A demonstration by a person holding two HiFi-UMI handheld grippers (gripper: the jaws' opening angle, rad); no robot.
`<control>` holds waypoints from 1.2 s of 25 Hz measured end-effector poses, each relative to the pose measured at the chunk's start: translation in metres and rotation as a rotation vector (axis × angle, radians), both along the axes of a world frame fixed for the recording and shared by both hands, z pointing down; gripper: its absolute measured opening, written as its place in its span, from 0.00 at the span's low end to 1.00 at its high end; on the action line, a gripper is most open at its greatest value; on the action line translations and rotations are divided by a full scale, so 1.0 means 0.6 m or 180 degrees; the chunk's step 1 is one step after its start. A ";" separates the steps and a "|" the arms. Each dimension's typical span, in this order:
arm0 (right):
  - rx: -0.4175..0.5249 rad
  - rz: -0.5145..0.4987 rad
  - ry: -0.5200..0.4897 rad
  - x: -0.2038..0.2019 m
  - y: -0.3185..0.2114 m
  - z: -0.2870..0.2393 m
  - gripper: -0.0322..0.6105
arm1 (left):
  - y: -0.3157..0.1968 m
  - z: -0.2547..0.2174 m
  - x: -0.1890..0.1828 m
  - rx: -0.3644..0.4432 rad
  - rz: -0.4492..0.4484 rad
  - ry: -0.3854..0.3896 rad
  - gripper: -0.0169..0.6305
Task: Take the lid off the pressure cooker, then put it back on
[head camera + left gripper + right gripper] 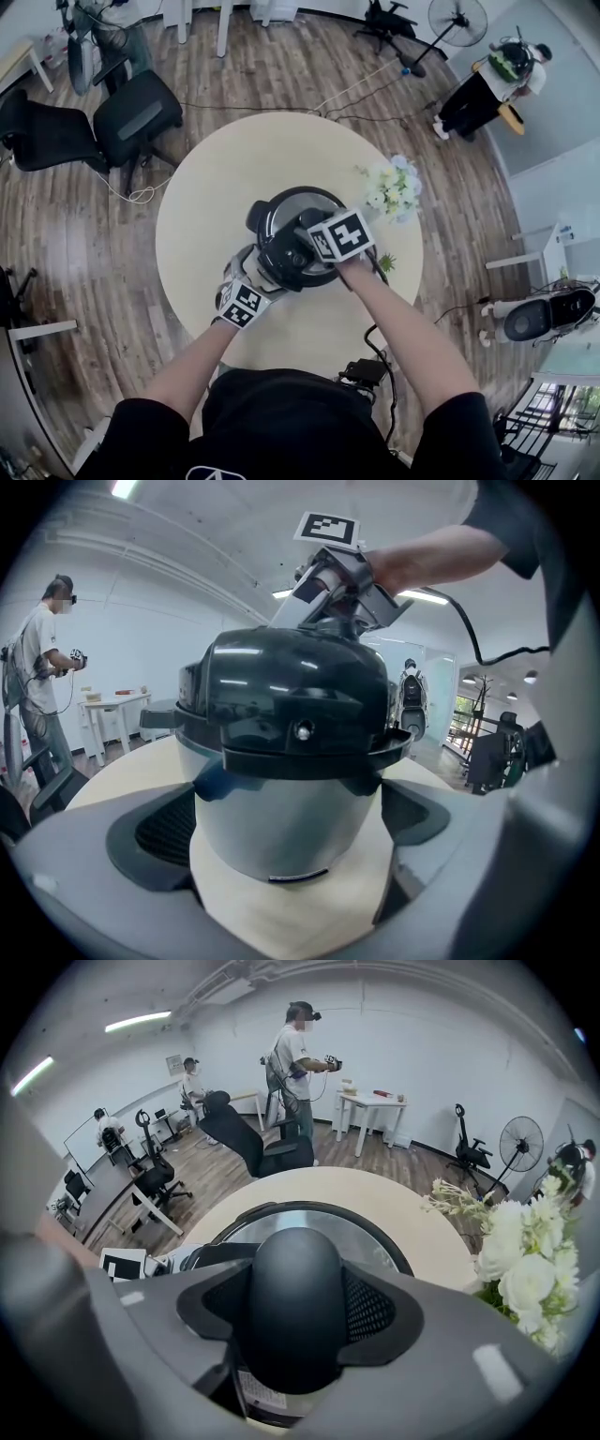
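Observation:
A pressure cooker [281,246] with a silver body [291,827] and a black lid [281,682] stands in the middle of the round table [211,187]. The lid sits on the pot. My right gripper [311,251] comes down from above and is shut on the lid's black handle [293,1297], one pad on each side. My left gripper [261,277] is low at the pot's near left side. Its pads [155,827] lie against the silver body on both sides, shut on it. My right gripper [333,611] shows atop the lid in the left gripper view.
A bunch of white flowers [392,187] stands on the table just right of the cooker [525,1260]. A black cable [380,347] hangs at the table's near edge. Office chairs [131,117] stand at the far left, and a person [487,84] stands at the far right.

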State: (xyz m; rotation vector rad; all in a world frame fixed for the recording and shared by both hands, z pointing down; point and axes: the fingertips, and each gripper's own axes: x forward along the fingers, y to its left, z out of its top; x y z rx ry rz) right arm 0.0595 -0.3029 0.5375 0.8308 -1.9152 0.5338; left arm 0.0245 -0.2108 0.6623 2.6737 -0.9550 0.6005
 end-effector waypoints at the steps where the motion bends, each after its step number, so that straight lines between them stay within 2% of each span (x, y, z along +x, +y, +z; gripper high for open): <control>1: -0.0005 -0.0003 0.0003 0.001 0.000 0.000 0.49 | 0.000 0.001 0.001 0.0000 0.0000 0.0001 0.94; 7: -0.0070 0.0029 -0.0007 0.005 0.000 -0.003 0.49 | 0.001 -0.001 0.002 0.0020 0.0009 0.0001 0.94; 17: -0.0059 0.0057 -0.0036 0.008 -0.010 -0.064 0.49 | -0.001 0.001 0.004 0.0039 -0.0005 -0.0005 0.94; 26: 0.0105 0.0107 -0.0198 0.041 0.003 -0.143 0.49 | 0.001 -0.001 0.001 0.0039 0.0008 -0.0017 0.94; 30: 0.0167 0.0140 -0.0252 0.085 0.028 -0.181 0.49 | 0.002 -0.002 0.008 0.0041 0.0007 -0.0024 0.94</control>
